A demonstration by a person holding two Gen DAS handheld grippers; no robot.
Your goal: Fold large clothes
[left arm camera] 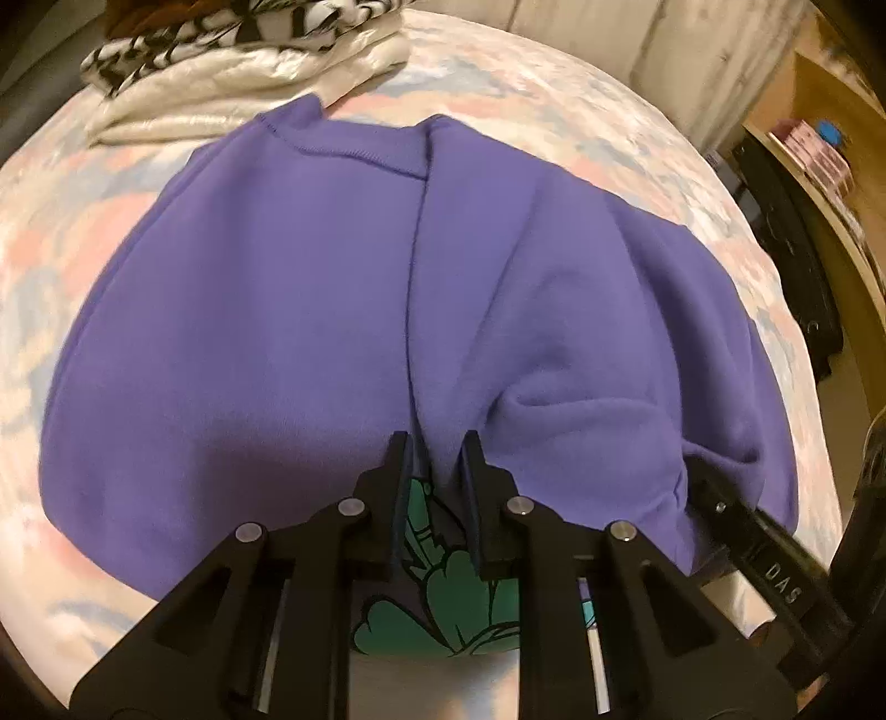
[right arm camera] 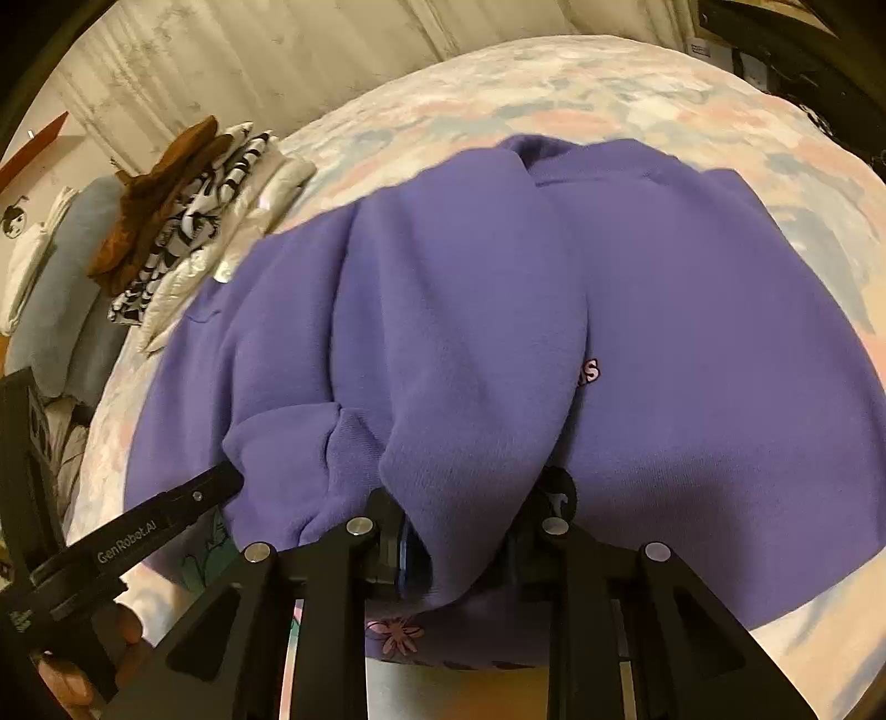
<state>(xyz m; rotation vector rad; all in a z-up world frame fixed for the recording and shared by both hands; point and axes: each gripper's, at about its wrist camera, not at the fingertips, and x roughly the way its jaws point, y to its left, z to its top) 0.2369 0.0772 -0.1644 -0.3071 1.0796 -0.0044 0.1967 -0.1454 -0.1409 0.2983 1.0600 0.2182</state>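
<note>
With both my left gripper and right gripper pinching the purple sweatshirt's near edge, I'd lift evenly, keeping the fold taut and square.

A home bedroom: a bed under a pastel floral cover carries a stack of folded clothes beside pillows, with pale curtains behind and a cluttered shelf alongside.

Purple sweatshirt, half-folded on bed
</note>
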